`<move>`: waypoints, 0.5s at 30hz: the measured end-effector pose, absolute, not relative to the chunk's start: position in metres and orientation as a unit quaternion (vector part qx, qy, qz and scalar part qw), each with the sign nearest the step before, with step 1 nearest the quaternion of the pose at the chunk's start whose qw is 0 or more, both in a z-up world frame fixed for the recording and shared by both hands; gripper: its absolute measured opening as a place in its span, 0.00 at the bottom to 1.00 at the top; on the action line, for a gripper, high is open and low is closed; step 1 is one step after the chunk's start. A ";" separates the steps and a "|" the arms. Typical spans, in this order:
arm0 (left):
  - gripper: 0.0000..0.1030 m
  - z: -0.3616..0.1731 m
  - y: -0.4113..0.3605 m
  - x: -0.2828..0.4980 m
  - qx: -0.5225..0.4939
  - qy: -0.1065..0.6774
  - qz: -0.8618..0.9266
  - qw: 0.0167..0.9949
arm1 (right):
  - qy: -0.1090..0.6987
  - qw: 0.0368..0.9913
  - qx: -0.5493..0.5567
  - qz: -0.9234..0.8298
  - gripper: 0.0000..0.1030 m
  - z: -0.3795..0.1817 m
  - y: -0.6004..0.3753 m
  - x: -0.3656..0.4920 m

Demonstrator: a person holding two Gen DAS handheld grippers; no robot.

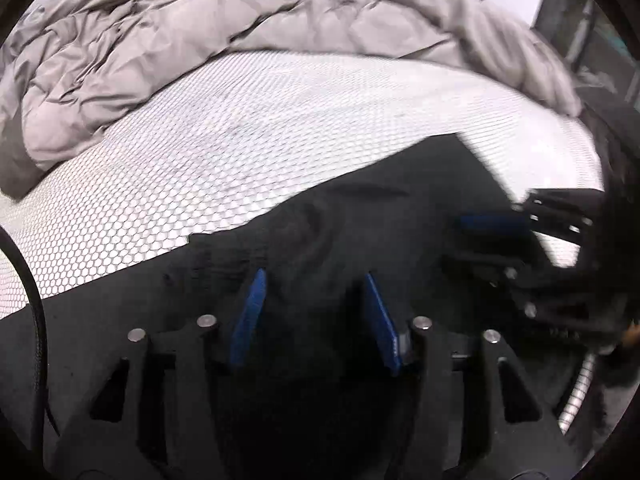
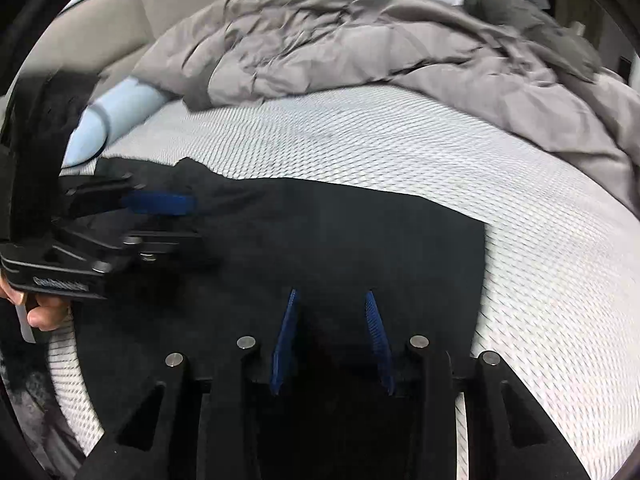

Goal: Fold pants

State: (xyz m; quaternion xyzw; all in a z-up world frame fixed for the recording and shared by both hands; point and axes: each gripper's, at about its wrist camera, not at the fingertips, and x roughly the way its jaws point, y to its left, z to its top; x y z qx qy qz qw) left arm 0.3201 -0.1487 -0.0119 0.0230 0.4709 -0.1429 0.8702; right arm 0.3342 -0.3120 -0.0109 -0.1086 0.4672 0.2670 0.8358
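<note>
Black pants (image 1: 360,208) lie flat on the white honeycomb-patterned mattress (image 1: 240,120). In the left wrist view my left gripper (image 1: 315,276) hovers over the dark cloth. Its blue pads (image 1: 252,312) stand apart and press on nothing that I can see. My right gripper (image 1: 452,240) comes in from the right edge, blurred, over the same garment. In the right wrist view the pants (image 2: 360,232) spread under my right gripper (image 2: 331,294), whose jaws also stand apart above the fabric. My left gripper (image 2: 196,220) shows at the left, held by a hand (image 2: 44,312).
A crumpled grey duvet (image 1: 200,20) is heaped along the far side of the mattress (image 2: 400,132), also seen as the duvet (image 2: 360,40). A light blue pillow (image 2: 116,108) lies at the far left. A black cable (image 1: 36,300) hangs at the left edge.
</note>
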 end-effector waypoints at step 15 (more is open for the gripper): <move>0.28 0.014 -0.123 0.284 -0.001 0.425 -0.136 0.895 | 0.428 0.873 -0.139 0.184 0.40 0.009 -0.343 0.321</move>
